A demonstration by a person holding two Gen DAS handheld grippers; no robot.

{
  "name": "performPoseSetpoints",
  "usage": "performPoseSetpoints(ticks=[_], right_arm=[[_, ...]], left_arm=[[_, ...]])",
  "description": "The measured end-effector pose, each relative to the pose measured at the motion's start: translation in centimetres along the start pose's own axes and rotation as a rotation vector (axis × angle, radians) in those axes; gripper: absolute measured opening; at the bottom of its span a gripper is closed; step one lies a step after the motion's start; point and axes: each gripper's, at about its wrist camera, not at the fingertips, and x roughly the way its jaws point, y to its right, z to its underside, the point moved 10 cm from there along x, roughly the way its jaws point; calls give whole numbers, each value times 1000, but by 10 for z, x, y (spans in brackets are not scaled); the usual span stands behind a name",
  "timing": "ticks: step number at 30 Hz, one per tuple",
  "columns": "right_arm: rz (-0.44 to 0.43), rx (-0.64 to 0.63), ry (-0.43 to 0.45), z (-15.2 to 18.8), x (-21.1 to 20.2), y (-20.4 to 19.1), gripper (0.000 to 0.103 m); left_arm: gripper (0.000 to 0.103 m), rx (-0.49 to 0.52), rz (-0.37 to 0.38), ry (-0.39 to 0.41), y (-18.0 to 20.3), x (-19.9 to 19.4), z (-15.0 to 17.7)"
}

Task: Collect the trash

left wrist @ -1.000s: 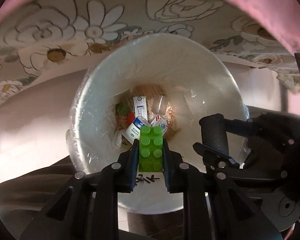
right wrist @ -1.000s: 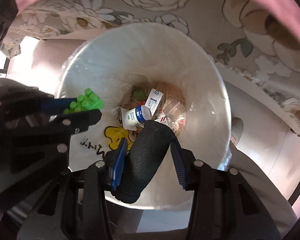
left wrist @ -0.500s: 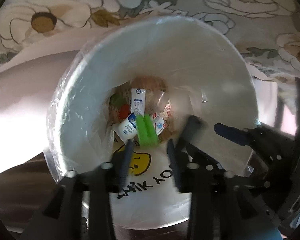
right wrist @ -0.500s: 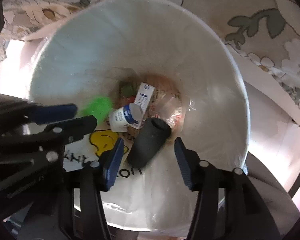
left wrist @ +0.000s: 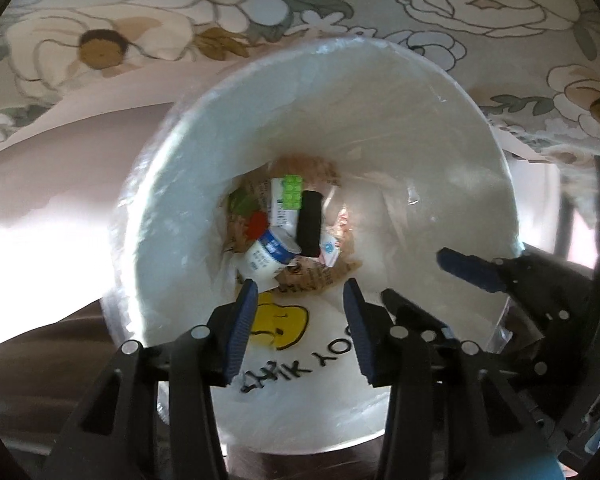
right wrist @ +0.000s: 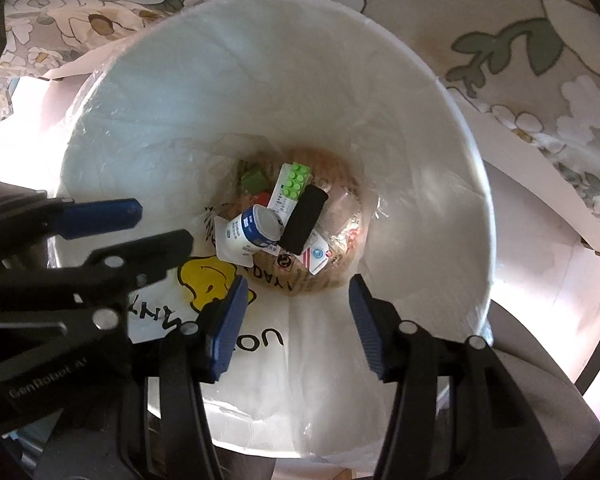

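Both views: strong fisheye, dark vignette at corners, straight lines bent near edges. Hard daylight from the left in left wrist view; floor (left wrist: 40, 248) blown out to pure white. Right wrist view: same glare at far left and lower right. Bin liner (right wrist: 180, 128) bright w/ soft sheen, bottom dimmer but readable. Focus fair at centre, floral cloth (left wrist: 140, 32) soft/blurred.

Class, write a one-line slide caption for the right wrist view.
Right gripper and left gripper, both open, above a lined white bin holding a green brick and black cylinder.
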Motion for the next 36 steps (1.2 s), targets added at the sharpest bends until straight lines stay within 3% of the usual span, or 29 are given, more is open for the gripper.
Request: performPoseSetpoints(ticks=[7, 12, 18, 21, 24, 31, 36], right_arm=[[33, -36, 36, 9, -21, -4, 54], [37, -56, 80, 18, -55, -7, 54], [60, -82, 202, 28, -128, -12, 54], [91, -106, 263, 36, -171, -17, 68], [95, -134, 330, 46, -214, -23, 69], [112, -135, 513, 76, -299, -30, 75], [92, -126, 597, 103, -327, -42, 78]], left_arm=[[47, 34, -65, 24, 0, -25, 15], [51, 86, -131, 96, 0, -61, 22], [60, 91, -181, 253, -5, -134, 24], [65, 104, -182, 330, -2, -175, 27], [70, 134, -192, 399, 6, -214, 33], [84, 218, -190, 548, 34, -286, 64], [90, 269, -219, 646, 51, -318, 96]])
